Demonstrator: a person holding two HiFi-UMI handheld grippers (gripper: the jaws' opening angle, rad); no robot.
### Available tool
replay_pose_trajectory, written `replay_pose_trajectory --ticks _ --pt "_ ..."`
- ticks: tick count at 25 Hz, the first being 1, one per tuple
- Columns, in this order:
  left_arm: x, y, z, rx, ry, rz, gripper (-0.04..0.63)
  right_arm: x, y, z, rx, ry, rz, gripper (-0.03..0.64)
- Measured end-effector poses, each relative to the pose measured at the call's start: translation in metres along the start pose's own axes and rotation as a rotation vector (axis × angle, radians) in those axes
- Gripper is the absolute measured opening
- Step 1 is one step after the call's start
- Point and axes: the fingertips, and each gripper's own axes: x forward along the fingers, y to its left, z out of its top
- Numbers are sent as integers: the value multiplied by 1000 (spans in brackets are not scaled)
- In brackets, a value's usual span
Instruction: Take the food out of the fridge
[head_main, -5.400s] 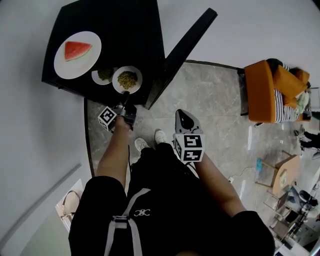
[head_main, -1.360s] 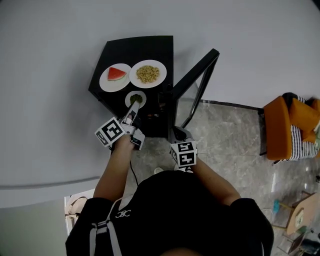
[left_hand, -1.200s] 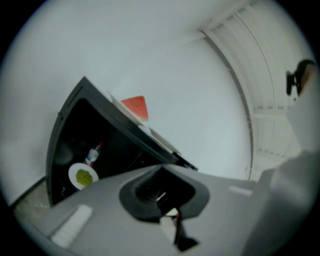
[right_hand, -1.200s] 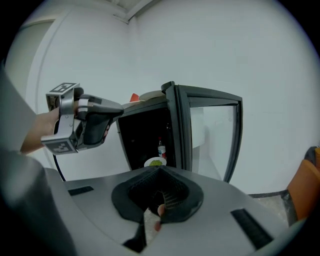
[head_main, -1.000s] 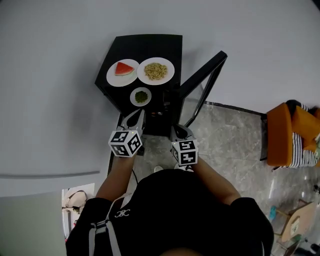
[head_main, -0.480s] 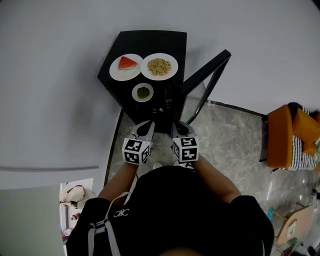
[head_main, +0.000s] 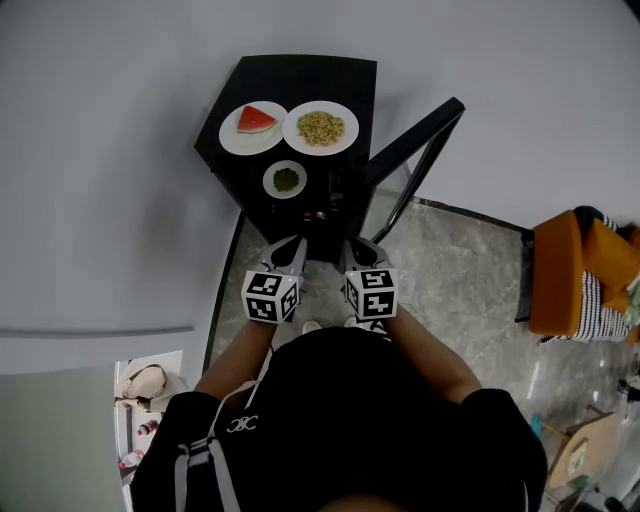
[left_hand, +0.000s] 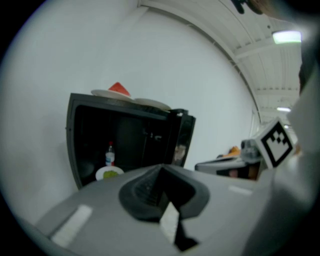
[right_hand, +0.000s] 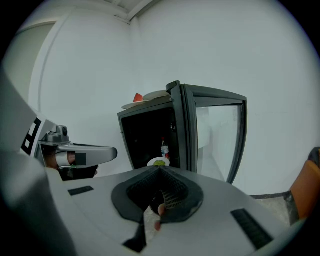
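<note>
1. The black fridge (head_main: 335, 75) stands with its door (head_main: 415, 130) swung open. Both grippers are held side by side in front of the fridge. They point at it but are well apart from it.
2. The left gripper (head_main: 291, 247) has its jaws pressed together with nothing in them. The right gripper (head_main: 360, 247) also has its jaws together and holds nothing.
3. Three plates of food sit on top of the fridge, out past the gripper tips. No gripper touches them.
4. One big white plate (head_main: 236, 140) has a red watermelon slice (head_main: 257, 119) on it. Right beside it, a second big plate (head_main: 320, 128) holds a heap of yellow-brown bits. A small plate (head_main: 286, 180) of dark green food sits nearer the front edge of the fridge top.
5. Inside the fridge, low down, lies one more white plate (right_hand: 159, 162) with light green food on it. A little bottle (right_hand: 164, 148) with a red cap stands just behind it. This plate is straight ahead of both grippers.
</note>
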Motion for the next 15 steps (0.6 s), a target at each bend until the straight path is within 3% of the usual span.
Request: replay_pose_trajectory --ticks 2,4,6,9,11,13,15 --pt "0 6 -4 -29 8 9 -2 1 0 0 -1 2 -3 -6" --pt "1 17 -13 -110 21 24 0 2 0 0 -1 7 -8 -6" --pt "4 34 -27 -261 40 48 0 2 0 -2 -2 16 -14 -6" --pt "11 71 -57 -587 57 104 6 4 0 -7 -9 36 -25 -6" --pt "19 95 -77 -789 48 116 89 4 0 -13 -13 57 -35 -6" --pt "31 118 -92 -915 31 123 115 3 0 -20 -13 83 -50 -6" --pt "46 142 -100 -977 0 142 115 3 -1 -26 -13 109 -67 -6"
